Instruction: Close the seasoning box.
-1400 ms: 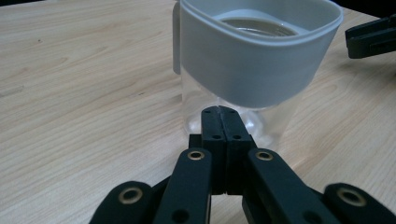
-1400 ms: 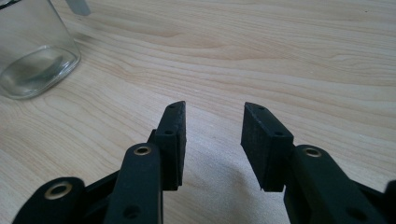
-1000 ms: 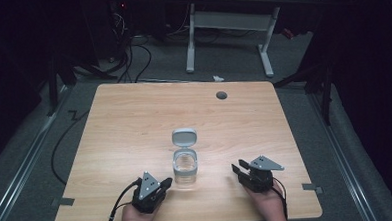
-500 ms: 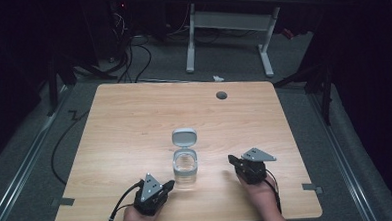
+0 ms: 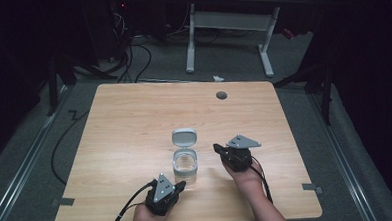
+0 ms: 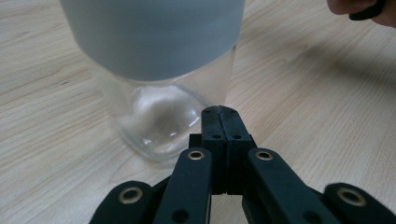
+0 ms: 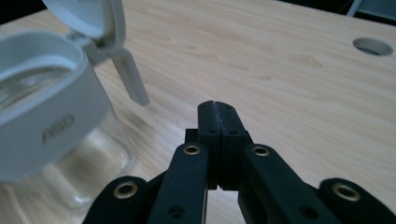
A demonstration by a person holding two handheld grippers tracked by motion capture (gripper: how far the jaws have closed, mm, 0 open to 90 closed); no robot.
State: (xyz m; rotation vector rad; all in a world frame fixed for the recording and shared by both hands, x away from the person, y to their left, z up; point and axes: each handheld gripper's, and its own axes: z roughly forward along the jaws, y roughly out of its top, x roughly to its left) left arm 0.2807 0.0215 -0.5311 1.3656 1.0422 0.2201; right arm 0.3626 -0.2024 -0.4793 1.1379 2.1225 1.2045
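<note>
Table (image 5: 134, 118) first: pale wooden top, rectangular, with a round grey cable hole (image 5: 221, 95) close to its far edge, right of middle. It sits on grey carpet in a pretty dark room, with a white-legged desk frame (image 5: 228, 26) behind it and black cables (image 5: 131, 53) snaking over the floor at the back left.

Sitting towards the near edge, about mid-width, is a clear glass jar with a grey plastic collar (image 5: 185, 163), and its hinged grey lid (image 5: 184, 138) is flipped up and open.

The left gripper (image 5: 179, 184) is at the near edge with its jaws pressed fully together on nothing, tips just beside the jar's base. The right gripper (image 5: 217, 148) is to the jar's right, also clamped together and empty, not touching it.

Hard to make out: the jar's top is cut off in the left gripper view, and the jar runs off the frame edge in the right gripper view. Can't tell if anything's inside, the glass is too blurry.
</note>
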